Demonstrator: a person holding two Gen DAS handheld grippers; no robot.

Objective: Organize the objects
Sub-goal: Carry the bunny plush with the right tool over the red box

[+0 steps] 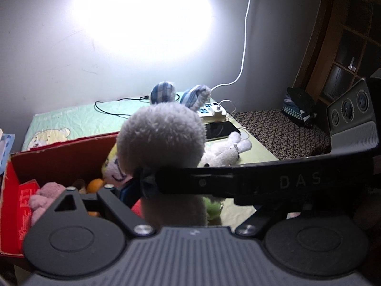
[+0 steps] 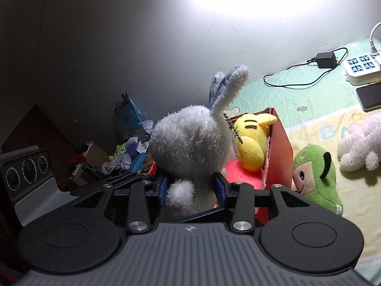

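A grey rabbit plush (image 1: pixel 162 138) with blue-striped ears hangs above the red cardboard box (image 1: pixel 59 157). My right gripper (image 2: pixel 191 186) is shut on its body, the blue pads pressing in from both sides. My left gripper (image 1: pixel 173 197) also clasps the rabbit (image 2: pixel 190 143) low down; one finger (image 1: pixel 112 195) shows, the other is hidden behind the right gripper's black finger (image 1: pixel 238 181). The box (image 2: pixel 281 147) holds a yellow plush (image 2: pixel 252 140), a pink plush (image 1: pixel 45 195) and an orange ball (image 1: pixel 95 184).
On the green bedsheet (image 2: pixel 297 95) lie a green plush (image 2: pixel 316 174), a white plush (image 2: pixel 359 147), a phone (image 2: pixel 370 95) and a power strip (image 2: pixel 362 66) with cables. Cluttered items (image 2: pixel 123 152) sit on the floor by the wall at left. A patterned seat (image 1: pixel 285 131) is at right.
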